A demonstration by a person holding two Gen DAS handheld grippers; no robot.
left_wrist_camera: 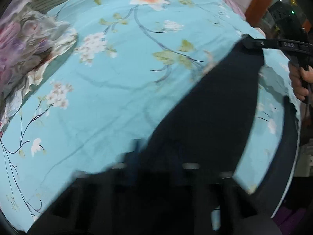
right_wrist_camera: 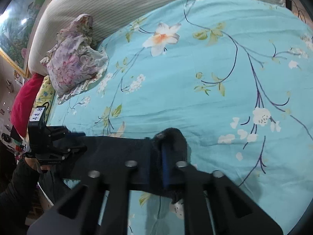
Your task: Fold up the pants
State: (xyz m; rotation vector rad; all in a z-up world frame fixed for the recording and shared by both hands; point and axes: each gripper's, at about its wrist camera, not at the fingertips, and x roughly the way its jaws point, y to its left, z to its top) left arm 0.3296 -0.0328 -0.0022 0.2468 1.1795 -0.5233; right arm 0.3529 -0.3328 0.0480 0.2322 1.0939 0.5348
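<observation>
- I count one floral pillow [right_wrist_camera: 75, 62] at far left.
- My left gripper [right_wrist_camera: 78, 137] is clamped on one pair of dark pants [right_wrist_camera: 121, 154], stretched across the blue sheet [right_wrist_camera: 195, 78].
- My right gripper [right_wrist_camera: 165, 164] pinches their other end.

left claw [left_wrist_camera: 156, 168]: blurred | pants [left_wrist_camera: 205, 107]: lower end cut off

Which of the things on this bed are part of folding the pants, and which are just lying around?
Part of the job:
- dark pants
- right gripper, shut on the pants
- left gripper, shut on the pants' other end
- blue floral bedsheet, the work surface

Just lying about:
- crumpled floral cloth
- striped bolster
- red cushion
</observation>
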